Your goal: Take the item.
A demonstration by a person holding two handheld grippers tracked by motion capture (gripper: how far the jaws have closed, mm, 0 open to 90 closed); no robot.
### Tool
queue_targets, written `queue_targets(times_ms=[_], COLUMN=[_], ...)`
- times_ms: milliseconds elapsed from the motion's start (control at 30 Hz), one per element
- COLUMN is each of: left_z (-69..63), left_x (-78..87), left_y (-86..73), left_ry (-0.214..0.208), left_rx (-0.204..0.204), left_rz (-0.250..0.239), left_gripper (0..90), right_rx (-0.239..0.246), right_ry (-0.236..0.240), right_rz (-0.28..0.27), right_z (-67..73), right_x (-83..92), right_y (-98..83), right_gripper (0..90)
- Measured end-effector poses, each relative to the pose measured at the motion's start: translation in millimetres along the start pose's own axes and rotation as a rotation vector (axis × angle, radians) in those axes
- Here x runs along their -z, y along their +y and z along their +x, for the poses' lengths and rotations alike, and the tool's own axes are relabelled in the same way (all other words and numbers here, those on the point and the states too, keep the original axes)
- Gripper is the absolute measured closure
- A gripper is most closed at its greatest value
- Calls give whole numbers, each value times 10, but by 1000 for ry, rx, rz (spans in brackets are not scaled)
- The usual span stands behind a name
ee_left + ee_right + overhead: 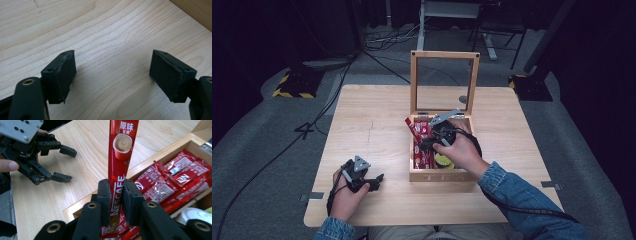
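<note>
We read this as lab or recording studio, not home: lone pale wooden table (372, 125) on grey carpet (257, 150), black drapes at far side, cables (382, 42) trailing across floor, hazard-striped stand feet (292, 89) far left, metal desk frame (452, 15) beyond.

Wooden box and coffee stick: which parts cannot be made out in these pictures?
- High view: box contents are partly covered by the right hand and right claw; packet print is too small.
- Right claw view: coffee stick top is cut by the upper edge, its lower end hidden between the pads.
- Left claw view: box cut off by the corner.
</note>
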State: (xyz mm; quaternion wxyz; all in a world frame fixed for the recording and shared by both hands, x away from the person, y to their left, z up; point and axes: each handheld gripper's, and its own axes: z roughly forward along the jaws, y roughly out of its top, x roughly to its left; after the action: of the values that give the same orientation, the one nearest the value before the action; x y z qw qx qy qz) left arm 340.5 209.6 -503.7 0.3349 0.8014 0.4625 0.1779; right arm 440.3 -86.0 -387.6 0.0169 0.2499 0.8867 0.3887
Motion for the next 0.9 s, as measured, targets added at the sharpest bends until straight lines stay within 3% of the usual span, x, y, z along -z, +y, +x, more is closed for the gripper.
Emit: queue_targets(times_ms=[267, 633, 900], left_z=[23, 43, 71], left_x=[-11, -13, -35], left_y=[11, 14, 34], left_ry=[-8, -20, -21], left_rx=[-11, -20, -22], left_rz=[3, 5, 10], left_gripper=[203, 192, 170], right_rx=[-1, -2, -16], right_ry=[-13, -38, -88], right_rz=[-54, -84, -121], right_z=[-56, -137, -230], right_x=[201, 452, 747], right_y=[-13, -46, -150], right_gripper=[778, 777, 777])
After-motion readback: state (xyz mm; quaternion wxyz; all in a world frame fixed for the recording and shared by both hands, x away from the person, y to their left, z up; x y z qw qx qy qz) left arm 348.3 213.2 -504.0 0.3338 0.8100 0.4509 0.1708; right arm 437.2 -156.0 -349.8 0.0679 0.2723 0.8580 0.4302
